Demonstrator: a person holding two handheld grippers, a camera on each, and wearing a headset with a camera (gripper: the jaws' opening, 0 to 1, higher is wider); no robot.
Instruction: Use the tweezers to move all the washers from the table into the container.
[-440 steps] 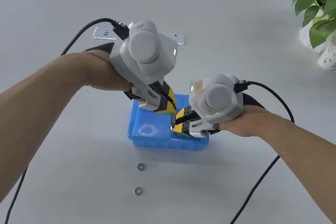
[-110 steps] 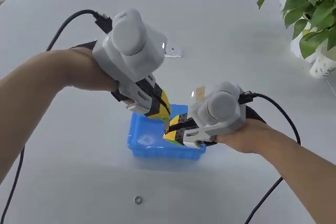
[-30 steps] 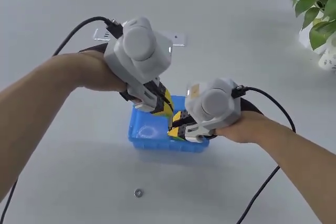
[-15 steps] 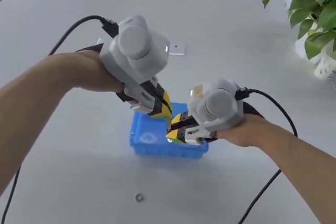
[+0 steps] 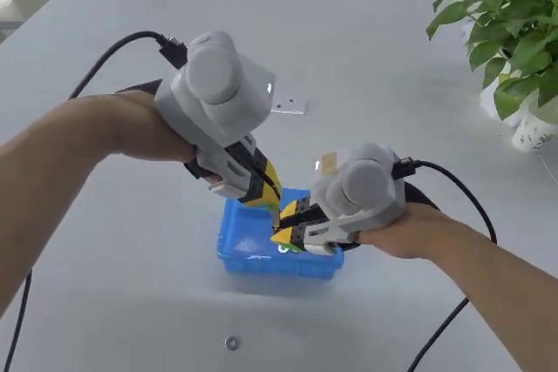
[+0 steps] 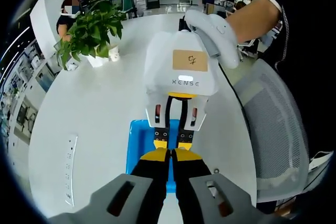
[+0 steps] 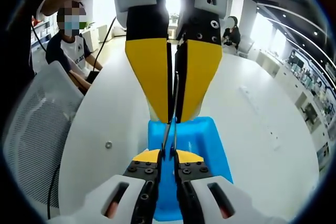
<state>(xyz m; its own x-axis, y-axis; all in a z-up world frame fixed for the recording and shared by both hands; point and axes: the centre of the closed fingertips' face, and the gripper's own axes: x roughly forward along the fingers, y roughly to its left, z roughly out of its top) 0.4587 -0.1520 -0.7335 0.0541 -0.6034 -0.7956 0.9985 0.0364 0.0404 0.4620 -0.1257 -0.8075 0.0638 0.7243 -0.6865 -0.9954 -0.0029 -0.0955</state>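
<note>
A blue container (image 5: 270, 265) sits on the white table (image 5: 392, 84). My left gripper (image 5: 266, 196) hangs over it, shut on thin metal tweezers (image 7: 171, 114) that point down toward the container. My right gripper (image 5: 286, 237) meets it from the right, its jaws closed around the tweezers' lower ends just above the container (image 7: 197, 140). I cannot tell whether the tweezer tips hold anything. One small washer (image 5: 231, 342) lies on the table in front of the container, and the washer (image 7: 108, 144) also shows left of it in the right gripper view.
A potted plant (image 5: 514, 32) stands at the table's far right. A flat power strip (image 5: 288, 106) lies behind the grippers. Black cables (image 5: 113, 50) trail from both grippers. A mesh chair (image 6: 278, 140) stands by the table edge.
Two washers lay on the table in the oldest frame; one lies there now. Both grippers have stayed together over the container while the head camera shifted.
</note>
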